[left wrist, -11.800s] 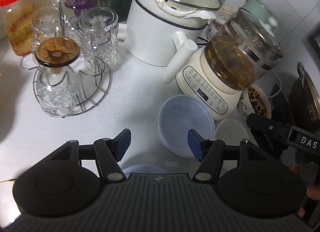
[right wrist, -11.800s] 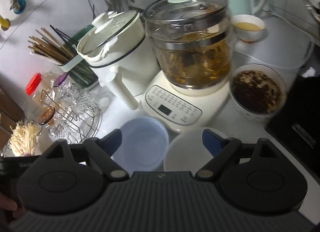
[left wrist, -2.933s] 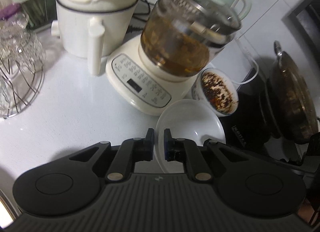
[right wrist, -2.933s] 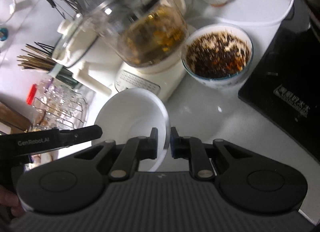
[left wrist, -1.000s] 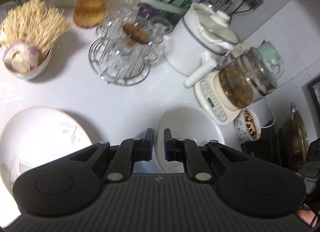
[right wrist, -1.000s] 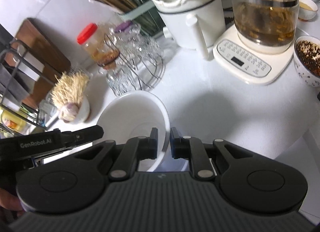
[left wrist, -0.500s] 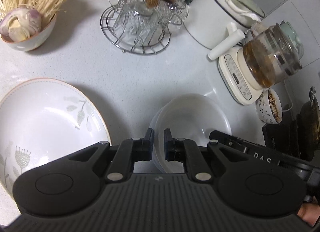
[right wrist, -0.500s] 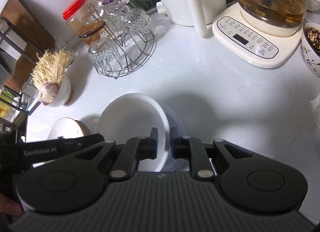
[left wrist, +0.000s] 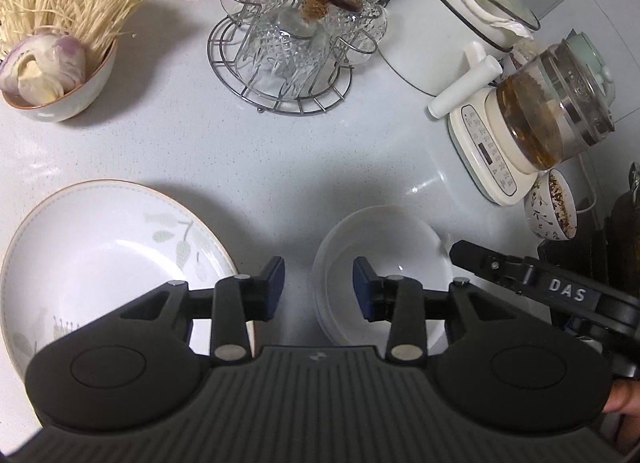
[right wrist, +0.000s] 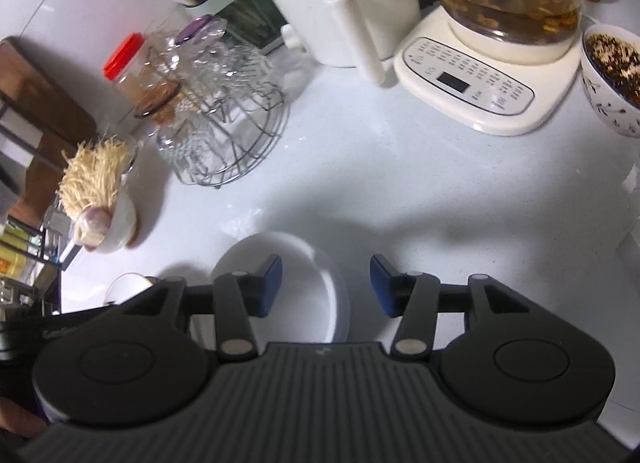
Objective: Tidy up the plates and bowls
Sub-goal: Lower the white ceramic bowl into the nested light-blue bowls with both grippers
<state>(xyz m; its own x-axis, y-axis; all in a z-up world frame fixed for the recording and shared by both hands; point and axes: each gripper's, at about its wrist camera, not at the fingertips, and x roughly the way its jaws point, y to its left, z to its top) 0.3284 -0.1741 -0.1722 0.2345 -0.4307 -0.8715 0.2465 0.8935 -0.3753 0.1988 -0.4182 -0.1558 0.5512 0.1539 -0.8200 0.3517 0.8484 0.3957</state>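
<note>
- White and nested, the stacked bowls point(left wrist: 384, 247) sit on the pale worktop point(left wrist: 280, 151) in the left wrist view, just ahead of the left hand-held gripper point(left wrist: 319, 285) — its right blue pad hangs over the bowls' near rim, its left pad over bare worktop, jaws spread with nothing between them.
- To that hand-held gripper's left lies a large plate with a leaf pattern point(left wrist: 104, 247), flat on the worktop and partly hidden by the gripper body.
- Far ahead and left stands a bowl of enoki mushrooms point(left wrist: 60, 75); straight ahead, a wire rack of glasses point(left wrist: 288, 51); ahead to the right, a white pot point(left wrist: 452, 31), a glass kettle on its base point(left wrist: 532, 131) and a small bowl of dark bits point(left wrist: 554, 203).
- The right hand-held gripper point(left wrist: 532, 283) reaches in from the right, its tip beside the bowls' rim.
- In the right wrist view the right hand-held gripper point(right wrist: 326, 285) is also released — its left pad over the stacked bowls point(right wrist: 296, 263), its right pad over bare worktop point(right wrist: 400, 183).
- Ahead of it stand the kettle base point(right wrist: 480, 87) and the white pot point(right wrist: 344, 15); ahead and left, the rack of glasses point(right wrist: 224, 123) and the enoki bowl point(right wrist: 104, 207).
</note>
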